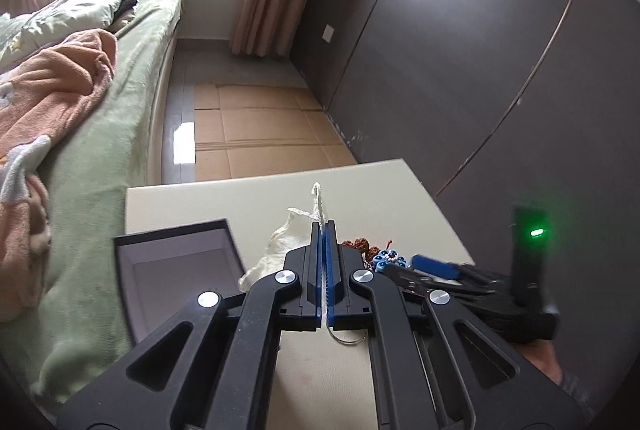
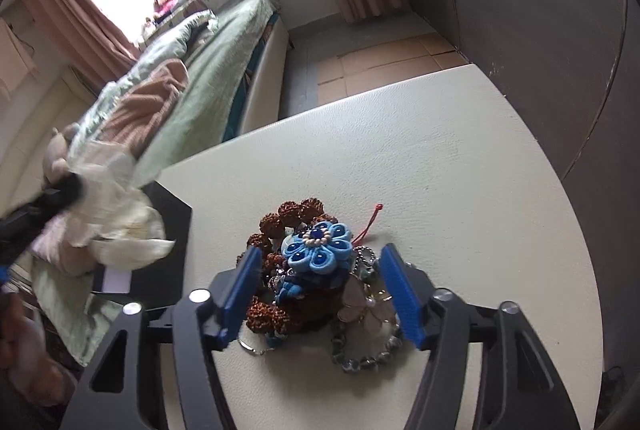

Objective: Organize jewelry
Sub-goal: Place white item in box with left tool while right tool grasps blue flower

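My left gripper (image 1: 324,224) is shut on the top of a cream cloth pouch (image 1: 276,250), whose drawstring sticks up past the fingertips. It holds the pouch above the cream table (image 1: 380,190), over the edge of an open black box (image 1: 176,262). In the right wrist view the pouch (image 2: 120,230) hangs blurred at the left. My right gripper (image 2: 320,252) is open and straddles a jewelry pile: a blue fabric flower (image 2: 316,246), a brown bead bracelet (image 2: 296,214), a pink petal piece (image 2: 364,306) and a grey bead bracelet (image 2: 360,358). Both pads stand beside the pile without visibly pressing on it.
The black box (image 2: 168,250) lies at the table's left edge, next to a bed with a green cover (image 1: 120,110) and a pink blanket (image 1: 52,82). A dark wardrobe wall (image 1: 480,50) runs along the right. Cardboard sheets (image 1: 260,126) cover the floor beyond the table.
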`<act>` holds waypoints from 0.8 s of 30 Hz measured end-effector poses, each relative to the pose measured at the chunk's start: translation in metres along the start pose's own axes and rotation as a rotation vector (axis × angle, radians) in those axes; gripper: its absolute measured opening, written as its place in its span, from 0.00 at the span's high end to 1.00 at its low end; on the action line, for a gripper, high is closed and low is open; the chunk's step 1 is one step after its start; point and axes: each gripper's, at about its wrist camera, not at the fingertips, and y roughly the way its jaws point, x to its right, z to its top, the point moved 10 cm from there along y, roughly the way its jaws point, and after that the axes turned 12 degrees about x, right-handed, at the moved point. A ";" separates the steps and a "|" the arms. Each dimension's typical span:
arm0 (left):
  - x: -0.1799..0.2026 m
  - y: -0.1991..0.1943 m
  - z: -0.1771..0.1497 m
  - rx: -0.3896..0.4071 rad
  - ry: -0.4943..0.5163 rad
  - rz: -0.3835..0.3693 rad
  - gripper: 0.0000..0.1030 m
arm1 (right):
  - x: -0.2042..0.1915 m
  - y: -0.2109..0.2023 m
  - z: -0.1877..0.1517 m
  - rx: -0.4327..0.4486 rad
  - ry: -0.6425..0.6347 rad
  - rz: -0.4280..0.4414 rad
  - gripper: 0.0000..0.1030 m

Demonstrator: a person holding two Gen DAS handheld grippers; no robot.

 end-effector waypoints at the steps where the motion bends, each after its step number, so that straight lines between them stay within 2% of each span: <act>1: -0.003 -0.005 0.003 0.009 -0.009 -0.007 0.97 | 0.000 0.001 -0.001 -0.004 -0.001 -0.012 0.63; 3: -0.011 -0.015 0.008 0.028 -0.030 -0.019 0.97 | 0.001 -0.001 0.001 0.019 0.017 -0.019 0.73; 5: -0.020 -0.021 0.009 0.032 -0.055 -0.026 0.97 | 0.001 -0.006 0.006 0.046 0.023 -0.029 0.77; 6: -0.027 -0.025 0.010 0.033 -0.059 -0.015 0.97 | 0.001 -0.008 0.007 0.055 0.027 -0.029 0.82; 9: -0.041 -0.032 0.014 0.044 -0.076 -0.013 0.97 | 0.000 -0.016 0.009 0.076 0.042 -0.031 0.83; 16: -0.064 -0.034 0.008 0.030 -0.131 -0.045 0.97 | -0.023 -0.052 0.031 0.198 0.056 0.004 0.87; 17: -0.066 -0.032 0.007 0.027 -0.134 -0.044 0.94 | -0.025 -0.053 0.033 0.203 0.057 0.009 0.87; 18: -0.069 -0.030 0.005 0.017 -0.132 -0.038 0.88 | -0.029 -0.056 0.035 0.211 0.056 0.018 0.87; 20: -0.076 -0.030 0.005 0.015 -0.142 -0.012 0.27 | -0.037 -0.061 0.039 0.227 0.051 0.034 0.87; 21: -0.080 -0.033 0.008 0.037 -0.155 0.000 0.23 | -0.042 -0.063 0.040 0.233 0.047 0.046 0.87; 24: -0.085 -0.046 0.012 0.059 -0.161 0.000 0.23 | -0.057 -0.068 0.043 0.250 0.028 0.079 0.87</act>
